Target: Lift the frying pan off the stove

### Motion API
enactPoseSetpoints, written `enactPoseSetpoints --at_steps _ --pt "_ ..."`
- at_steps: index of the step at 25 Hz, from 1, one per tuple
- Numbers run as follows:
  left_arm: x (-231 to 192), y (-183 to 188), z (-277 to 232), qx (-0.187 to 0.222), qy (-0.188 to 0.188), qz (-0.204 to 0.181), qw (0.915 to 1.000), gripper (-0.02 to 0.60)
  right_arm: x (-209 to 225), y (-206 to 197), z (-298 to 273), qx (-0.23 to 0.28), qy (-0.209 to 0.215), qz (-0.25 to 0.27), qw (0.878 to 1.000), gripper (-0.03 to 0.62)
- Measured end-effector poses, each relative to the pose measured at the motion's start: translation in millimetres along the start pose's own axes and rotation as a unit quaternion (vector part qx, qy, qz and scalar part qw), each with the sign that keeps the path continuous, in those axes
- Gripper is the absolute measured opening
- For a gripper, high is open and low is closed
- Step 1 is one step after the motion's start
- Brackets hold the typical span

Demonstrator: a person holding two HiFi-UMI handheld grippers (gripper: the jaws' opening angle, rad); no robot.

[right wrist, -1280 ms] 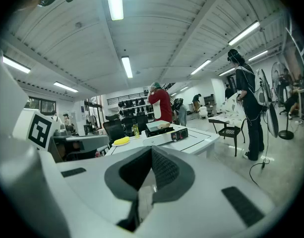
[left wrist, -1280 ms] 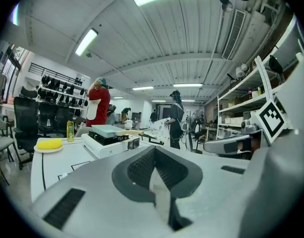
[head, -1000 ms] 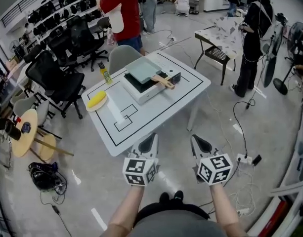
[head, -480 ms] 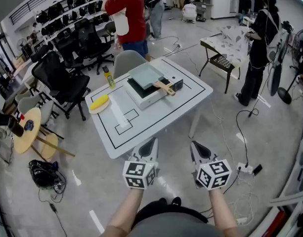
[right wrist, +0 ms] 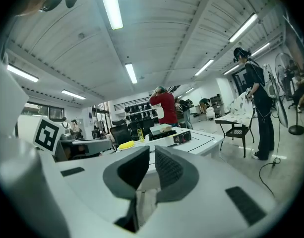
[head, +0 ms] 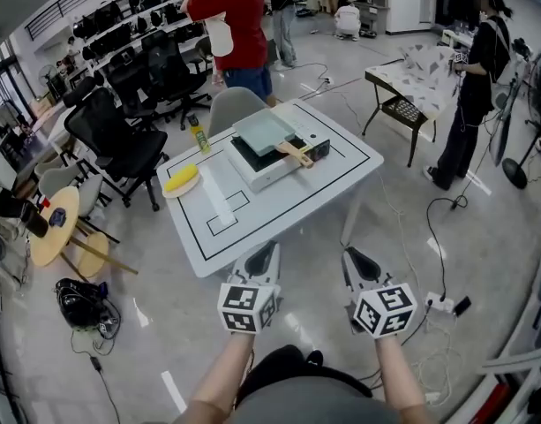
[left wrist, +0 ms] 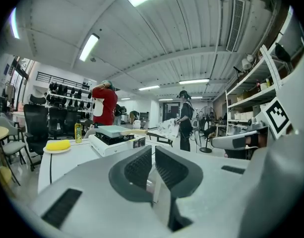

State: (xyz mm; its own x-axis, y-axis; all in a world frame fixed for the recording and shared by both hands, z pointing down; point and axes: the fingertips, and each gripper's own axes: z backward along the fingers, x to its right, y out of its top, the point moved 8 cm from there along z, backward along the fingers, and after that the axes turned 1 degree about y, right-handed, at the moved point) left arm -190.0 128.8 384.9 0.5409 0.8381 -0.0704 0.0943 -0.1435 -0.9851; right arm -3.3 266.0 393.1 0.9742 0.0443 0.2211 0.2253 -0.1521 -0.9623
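In the head view the left gripper and the right gripper hang side by side in front of the person, just short of the near edge of the white table and well apart from everything on it. The frying pan, square and grey with a wooden handle, sits on the stove at the table's far side, and a plate lies to its left. In the left gripper view the left gripper has its jaws pressed together with nothing between them (only a thin seam shows), and the frying pan rests on the stove far ahead. In the right gripper view the right gripper is opening its jaws, a narrow gap showing and nothing inside it, with the frying pan on the stove in the distance.
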Motion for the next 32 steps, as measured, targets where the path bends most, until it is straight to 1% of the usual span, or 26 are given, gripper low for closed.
enactPoseSetpoints --at_steps 2,8,15,23,32 --pt "0.9 1.0 0.8 0.002 0.003 0.003 1.0000 0.011 2.4 2.5 2.0 0.003 0.000 -0.001 1.000 0.039" --pt "-0.2 2.6 -0.8 0.001 0.016 0.011 0.9998 0.059 8.8 5.0 3.8 -0.004 0.005 -0.002 1.000 0.085" --pt "-13.9 -1.3 -22.5 -0.002 0.025 0.022 0.9994 0.113 26.8 0.4 -15.3 -0.015 0.020 -0.032 0.999 0.141" --pt "-38.9 -3.4 -68.3 -0.004 0.030 0.037 0.9989 0.147 56.1 7.8 -51.9 -0.015 0.021 -0.053 0.998 0.156" --pt "-89.6 5.2 -138.0 -0.001 0.034 0.047 0.9983 0.155 94.3 27.2 -126.4 -0.012 0.024 -0.070 0.997 0.156"
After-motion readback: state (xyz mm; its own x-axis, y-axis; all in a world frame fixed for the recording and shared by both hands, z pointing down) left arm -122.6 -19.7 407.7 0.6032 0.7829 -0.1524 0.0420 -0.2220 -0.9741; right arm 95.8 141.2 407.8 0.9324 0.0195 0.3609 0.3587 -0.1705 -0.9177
